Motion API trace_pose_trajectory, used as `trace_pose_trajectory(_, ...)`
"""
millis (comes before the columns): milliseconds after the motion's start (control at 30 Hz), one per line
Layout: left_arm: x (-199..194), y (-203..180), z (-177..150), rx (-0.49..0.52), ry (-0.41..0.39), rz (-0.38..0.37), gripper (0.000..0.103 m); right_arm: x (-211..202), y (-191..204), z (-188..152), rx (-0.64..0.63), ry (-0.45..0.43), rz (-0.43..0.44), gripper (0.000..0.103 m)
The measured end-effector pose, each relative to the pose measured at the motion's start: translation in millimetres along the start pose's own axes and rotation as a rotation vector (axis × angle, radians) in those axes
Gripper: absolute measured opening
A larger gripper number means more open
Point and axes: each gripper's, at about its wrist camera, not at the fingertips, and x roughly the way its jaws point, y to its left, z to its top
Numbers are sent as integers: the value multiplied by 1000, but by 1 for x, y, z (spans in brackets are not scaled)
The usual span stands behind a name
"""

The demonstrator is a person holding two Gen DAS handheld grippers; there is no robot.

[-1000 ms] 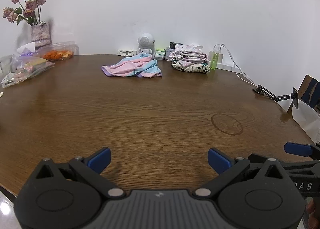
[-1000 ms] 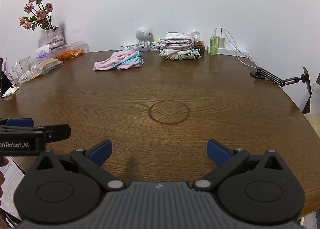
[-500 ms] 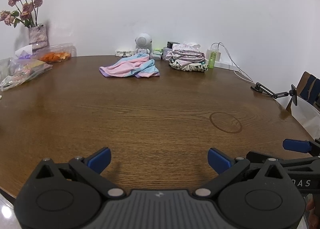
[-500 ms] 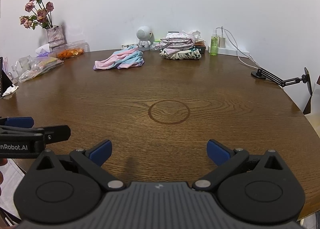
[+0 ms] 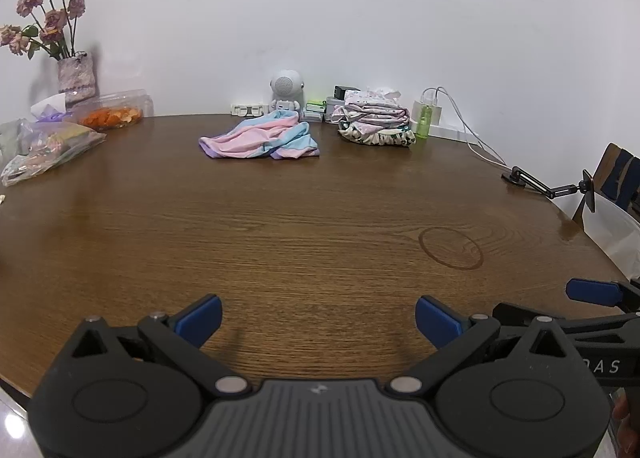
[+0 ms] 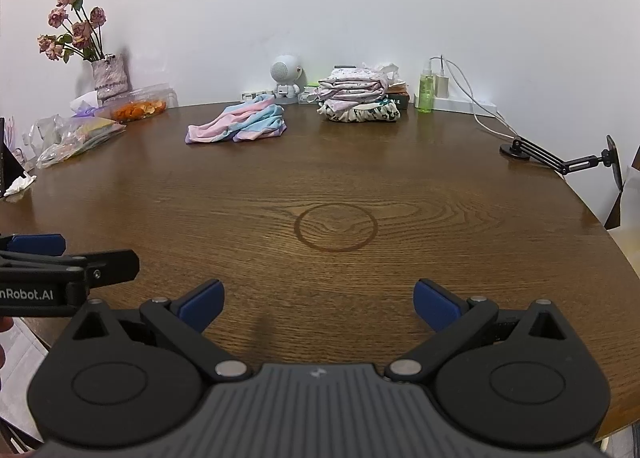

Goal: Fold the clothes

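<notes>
A crumpled pink, blue and purple garment (image 5: 260, 138) (image 6: 240, 125) lies at the far side of the round wooden table (image 5: 304, 226) (image 6: 440, 194). To its right stands a stack of folded clothes (image 5: 376, 120) (image 6: 358, 96). My left gripper (image 5: 318, 318) is open over the near table edge, nothing between its blue pads. My right gripper (image 6: 318, 304) is likewise open and empty, far from the garment. Each gripper shows at the side of the other's view.
A vase of dried roses (image 6: 108, 72), a box of orange snacks (image 6: 138, 108) and plastic bags (image 6: 76, 138) sit far left. A small white robot figure (image 5: 286, 92), green bottle (image 6: 426, 92), charger cable (image 6: 484, 118) and black phone-holder arm (image 6: 560, 158) line the back and right.
Both views have shifted slightly, the left gripper lifting and turning a little leftward; the far objects sit a bit lower in its frame. Both grippers stay open. The clothes have not moved.
</notes>
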Motion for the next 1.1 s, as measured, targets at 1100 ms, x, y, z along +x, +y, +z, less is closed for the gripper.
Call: trace_pose_trajectory(1100, -1, -1, 2, -4, -12, 11, 103, -3, 1, -2, -5, -8, 5, 103)
